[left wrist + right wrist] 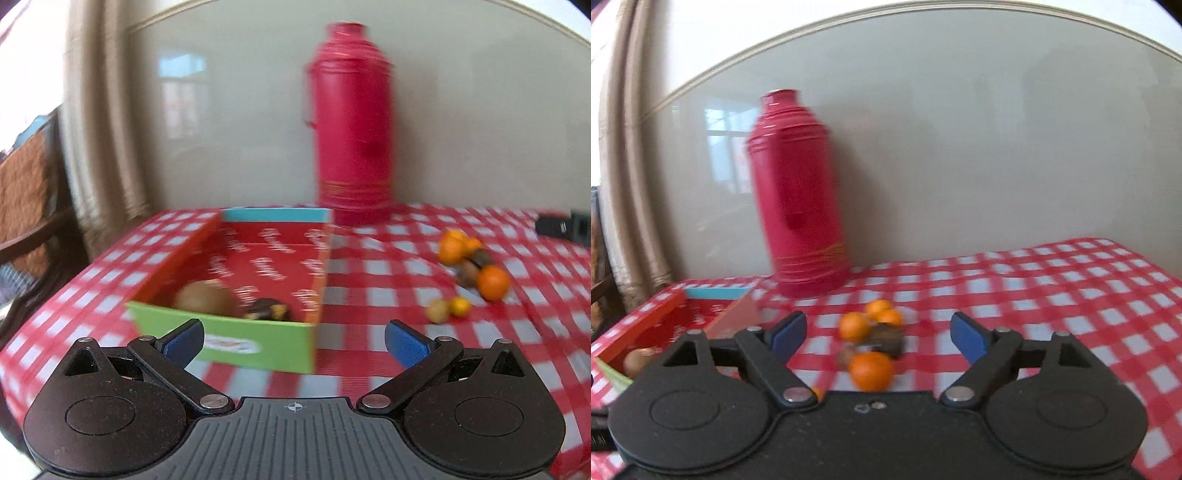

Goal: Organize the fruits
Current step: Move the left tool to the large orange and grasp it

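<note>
A colourful open box (236,343) with a red inside lies on the checked table. It holds a brown kiwi (205,297) and a dark fruit (267,309). My left gripper (294,342) is open and empty just before the box's green front wall. To the right lies a cluster of oranges (493,282) with dark fruits and two small yellow ones (448,308). My right gripper (879,336) is open and empty, just short of that cluster, with one orange (871,371) between its fingers' line. The box (672,314) shows at its left.
A tall red thermos (354,122) stands at the back against the beige wall; it also shows in the right wrist view (799,195). A black object (563,226) lies at the far right. A wooden chair (29,199) and curtain are left of the table (1052,295).
</note>
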`<state>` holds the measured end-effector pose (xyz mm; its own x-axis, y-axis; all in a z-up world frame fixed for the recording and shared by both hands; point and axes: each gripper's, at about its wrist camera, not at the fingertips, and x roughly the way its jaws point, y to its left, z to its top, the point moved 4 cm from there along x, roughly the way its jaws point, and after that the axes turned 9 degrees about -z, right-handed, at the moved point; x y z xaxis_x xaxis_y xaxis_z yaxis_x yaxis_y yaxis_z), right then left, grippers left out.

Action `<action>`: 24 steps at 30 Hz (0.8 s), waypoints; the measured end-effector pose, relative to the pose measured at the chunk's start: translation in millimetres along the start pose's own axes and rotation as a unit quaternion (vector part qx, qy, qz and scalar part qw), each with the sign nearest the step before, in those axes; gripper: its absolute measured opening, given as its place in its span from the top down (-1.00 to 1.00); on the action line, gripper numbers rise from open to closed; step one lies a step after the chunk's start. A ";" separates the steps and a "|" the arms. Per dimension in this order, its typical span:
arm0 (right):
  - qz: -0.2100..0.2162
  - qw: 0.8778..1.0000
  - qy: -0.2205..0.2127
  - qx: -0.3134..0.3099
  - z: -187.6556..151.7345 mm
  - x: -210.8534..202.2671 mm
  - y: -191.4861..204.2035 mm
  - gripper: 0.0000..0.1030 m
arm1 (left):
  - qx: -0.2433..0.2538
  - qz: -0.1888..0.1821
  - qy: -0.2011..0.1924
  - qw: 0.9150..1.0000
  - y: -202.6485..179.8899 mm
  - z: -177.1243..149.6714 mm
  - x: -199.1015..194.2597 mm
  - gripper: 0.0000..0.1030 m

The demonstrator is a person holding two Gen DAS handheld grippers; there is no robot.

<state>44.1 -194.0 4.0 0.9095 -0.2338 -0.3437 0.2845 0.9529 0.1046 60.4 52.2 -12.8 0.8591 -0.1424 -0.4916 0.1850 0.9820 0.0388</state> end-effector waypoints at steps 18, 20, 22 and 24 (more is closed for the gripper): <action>-0.100 0.995 -0.016 0.023 0.5 -17.2 -90.2 -0.89 | 0.059 -0.063 0.020 0.996 -100.8 9.4 48.8 -1.00; -0.106 0.994 -0.015 0.027 -0.4 -19.6 -99.1 -0.89 | 0.069 -0.072 0.009 0.995 -111.0 11.4 48.3 -1.00; -0.109 0.993 -0.015 0.030 -0.9 -20.4 -104.9 -0.89 | 0.079 -0.079 -0.001 0.994 -121.1 13.2 48.4 -1.00; -0.114 0.993 -0.014 0.030 -1.6 -20.4 -110.1 -0.89 | 0.087 -0.083 -0.009 0.993 -131.8 15.1 50.0 -1.00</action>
<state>-6.3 -293.9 -1.9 0.8273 -0.4486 -0.3382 0.5009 0.8616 0.0825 86.2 -86.2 -29.4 0.8181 -0.3046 -0.4878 0.4035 0.9084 0.1094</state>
